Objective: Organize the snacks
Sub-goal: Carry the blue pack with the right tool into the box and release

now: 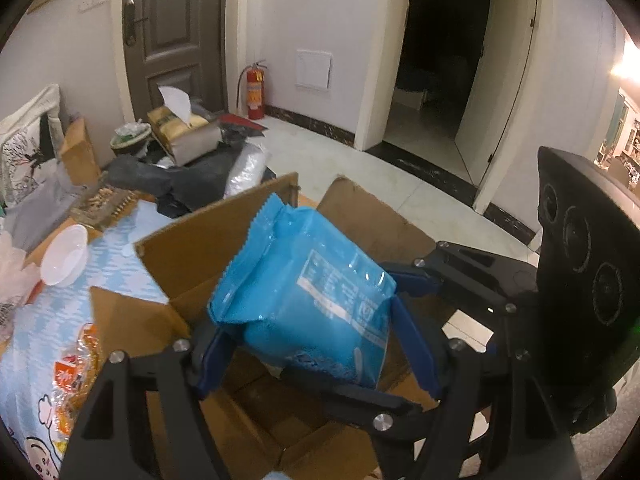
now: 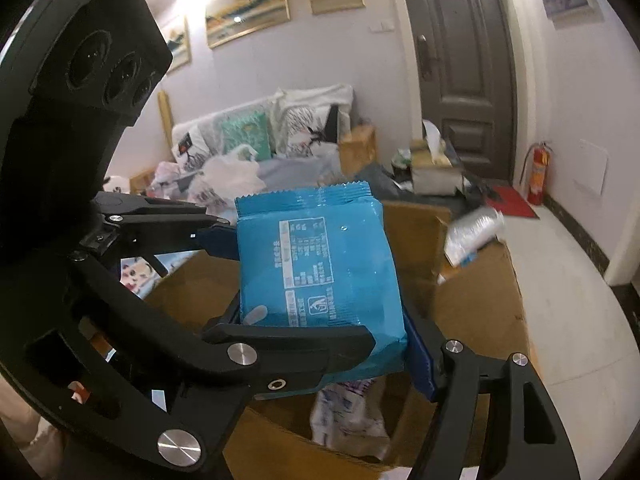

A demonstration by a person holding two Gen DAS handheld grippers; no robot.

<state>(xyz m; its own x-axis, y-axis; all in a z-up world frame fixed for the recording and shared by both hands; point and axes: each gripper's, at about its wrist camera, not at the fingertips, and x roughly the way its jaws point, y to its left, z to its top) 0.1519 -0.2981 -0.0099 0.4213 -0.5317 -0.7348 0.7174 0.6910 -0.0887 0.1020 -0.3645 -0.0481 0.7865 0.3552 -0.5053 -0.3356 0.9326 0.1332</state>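
Both grippers hold one blue packet (image 1: 308,280) in the air over an open cardboard box (image 1: 200,240). The left gripper (image 1: 316,344) has its fingers partly closed on the packet's lower end, a blue pad pressed against each side. The right gripper (image 1: 352,332) comes in from the right of the left wrist view; one finger lies against the packet's upper right edge and the other runs under its bottom, so it also grips the packet. In the right wrist view the packet stands nearly upright with its crimped seal on top and the printed label facing the camera. Its own right finger (image 2: 418,354) touches the lower right corner, while the left finger is hidden behind the left gripper. The box flaps stand open, and a white patterned packet (image 2: 348,420) lies inside, below the blue one. The box stands on a desk covered with a blue and white cloth (image 1: 116,240). On the cloth, left of the box, are a white bowl (image 1: 66,256) and an orange snack bag (image 1: 76,372), both well apart from the grippers.
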